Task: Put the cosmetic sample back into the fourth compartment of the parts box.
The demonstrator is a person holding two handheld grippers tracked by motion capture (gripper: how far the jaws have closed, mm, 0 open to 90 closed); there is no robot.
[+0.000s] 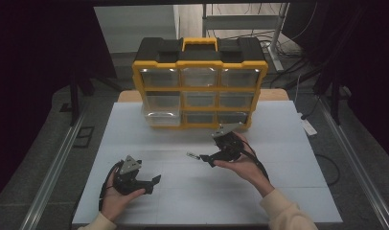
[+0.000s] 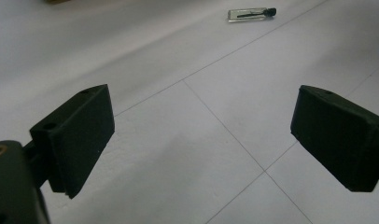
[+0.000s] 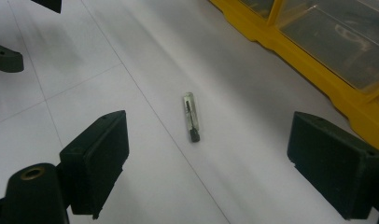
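Note:
A small clear tube with a black cap (image 1: 192,155) lies on the white table (image 1: 279,191), in front of the organizer. In the right gripper view the tube (image 3: 191,116) lies lengthwise between and just beyond my open jaws. My right gripper (image 1: 205,158) (image 3: 206,140) points left at it, close by, and holds nothing. My left gripper (image 1: 154,184) (image 2: 204,116) rests low at the front left, open and empty. From there the tube (image 2: 250,13) appears far off at the top.
A yellow and black organizer (image 1: 200,86) with clear drawers stands at the back middle; its bottom-left drawer (image 1: 161,118) sticks out a little. Its yellow base (image 3: 318,84) runs along the right of the right gripper view. Metal rails flank the table.

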